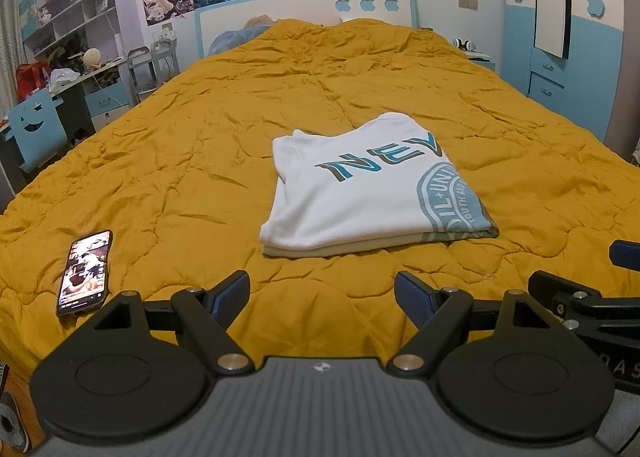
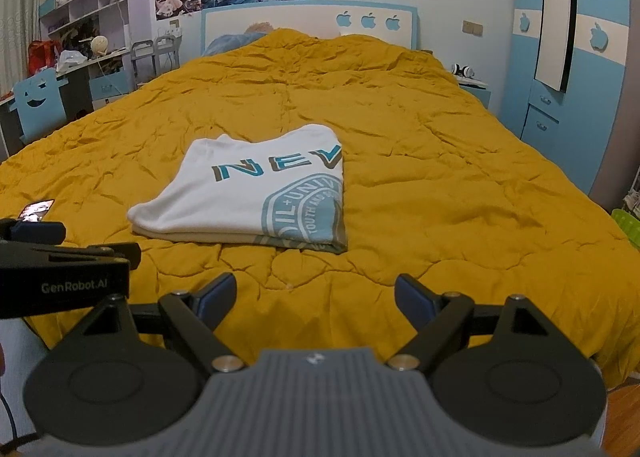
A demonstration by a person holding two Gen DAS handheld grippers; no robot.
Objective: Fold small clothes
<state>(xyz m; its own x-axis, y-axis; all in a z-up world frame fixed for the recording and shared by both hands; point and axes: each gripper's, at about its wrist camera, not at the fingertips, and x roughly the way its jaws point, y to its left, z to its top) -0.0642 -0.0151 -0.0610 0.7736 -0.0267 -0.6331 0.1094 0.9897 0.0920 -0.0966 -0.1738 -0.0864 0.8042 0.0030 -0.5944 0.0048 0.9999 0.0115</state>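
Observation:
A white T-shirt (image 1: 360,193) with teal "NEV" lettering and a round teal print lies folded into a flat rectangle on the mustard-yellow quilt (image 1: 200,145). It also shows in the right wrist view (image 2: 248,197). My left gripper (image 1: 322,293) is open and empty, held above the quilt a short way in front of the shirt's near edge. My right gripper (image 2: 316,293) is open and empty, also in front of the shirt and to its right. Neither touches the shirt.
A phone (image 1: 85,273) with a lit screen lies on the quilt to the left. The bed's headboard (image 1: 304,9) is at the back. A desk with shelves (image 1: 68,29) stands at left, a blue wardrobe (image 1: 576,37) at right.

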